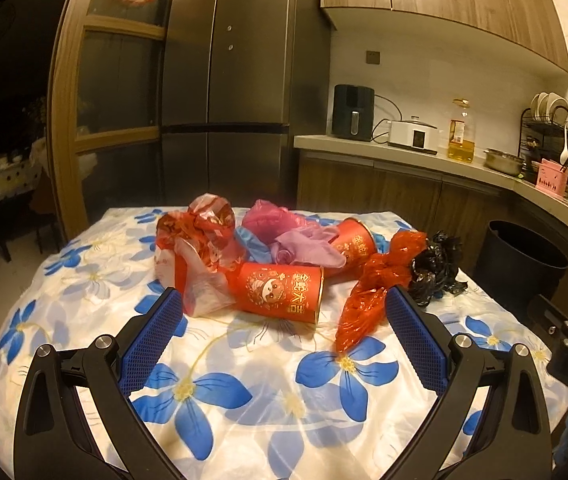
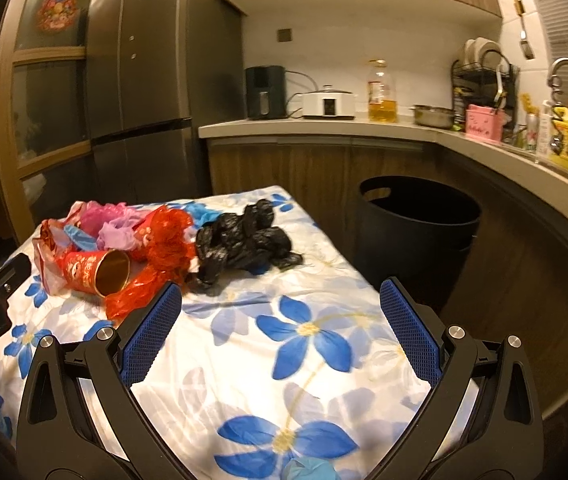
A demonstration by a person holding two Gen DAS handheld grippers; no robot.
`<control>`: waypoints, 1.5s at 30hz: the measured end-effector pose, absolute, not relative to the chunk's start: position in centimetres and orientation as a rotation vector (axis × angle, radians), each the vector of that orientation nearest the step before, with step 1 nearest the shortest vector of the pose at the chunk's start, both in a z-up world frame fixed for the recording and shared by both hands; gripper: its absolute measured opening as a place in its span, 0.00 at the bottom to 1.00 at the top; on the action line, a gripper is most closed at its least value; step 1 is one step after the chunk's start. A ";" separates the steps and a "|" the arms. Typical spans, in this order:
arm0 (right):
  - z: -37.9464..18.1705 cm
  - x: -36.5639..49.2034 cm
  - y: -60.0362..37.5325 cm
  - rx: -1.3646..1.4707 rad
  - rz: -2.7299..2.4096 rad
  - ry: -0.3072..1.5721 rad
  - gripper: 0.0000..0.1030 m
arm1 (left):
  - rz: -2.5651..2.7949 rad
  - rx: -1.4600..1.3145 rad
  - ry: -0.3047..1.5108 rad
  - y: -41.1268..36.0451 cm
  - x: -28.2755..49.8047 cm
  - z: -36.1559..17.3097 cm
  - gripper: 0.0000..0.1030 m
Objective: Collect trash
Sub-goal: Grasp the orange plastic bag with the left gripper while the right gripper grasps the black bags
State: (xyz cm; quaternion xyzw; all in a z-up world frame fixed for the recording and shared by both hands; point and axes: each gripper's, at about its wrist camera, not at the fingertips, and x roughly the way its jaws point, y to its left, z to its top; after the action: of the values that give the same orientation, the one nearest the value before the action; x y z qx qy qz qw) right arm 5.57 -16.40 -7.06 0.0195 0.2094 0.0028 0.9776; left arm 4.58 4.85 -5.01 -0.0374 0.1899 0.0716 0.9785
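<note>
A heap of trash lies on the flowered tablecloth (image 1: 244,392): a red paper cup (image 1: 280,292) on its side, a second red cup (image 1: 354,246) behind it, a red plastic bag (image 1: 368,288), a crumpled black bag (image 1: 436,268), pink and purple bags (image 1: 284,232), and a red-and-clear bag (image 1: 200,248). My left gripper (image 1: 284,300) is open just short of the near cup, nothing between its blue pads. In the right wrist view the black bag (image 2: 244,246) and cup (image 2: 96,270) lie ahead to the left. My right gripper (image 2: 280,292) is open and empty above the cloth (image 2: 304,360).
A black trash bin (image 2: 416,232) stands on the floor right of the table, below the curved counter (image 2: 464,140). The counter carries appliances, an oil bottle and a dish rack. A dark fridge (image 1: 228,80) stands behind the table. The bin (image 1: 520,264) also shows at the right in the left wrist view.
</note>
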 end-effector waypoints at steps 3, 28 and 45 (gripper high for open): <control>-7.7 7.3 -16.3 0.048 0.025 0.422 0.92 | 0.135 -0.069 0.382 4.6 5.4 -5.5 0.95; -10.2 21.9 -17.0 0.138 0.230 0.464 0.07 | 0.091 -0.053 0.361 1.1 11.2 -6.7 0.95; -7.5 17.3 -21.7 0.214 0.263 0.362 0.04 | 0.011 -0.037 0.389 -2.3 15.1 -7.4 0.94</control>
State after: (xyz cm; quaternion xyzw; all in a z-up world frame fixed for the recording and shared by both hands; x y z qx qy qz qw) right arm 17.31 -21.70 -7.55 0.1058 0.1791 0.1301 0.9694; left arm 15.05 -2.35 -7.42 -0.0184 0.1933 0.0055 0.9810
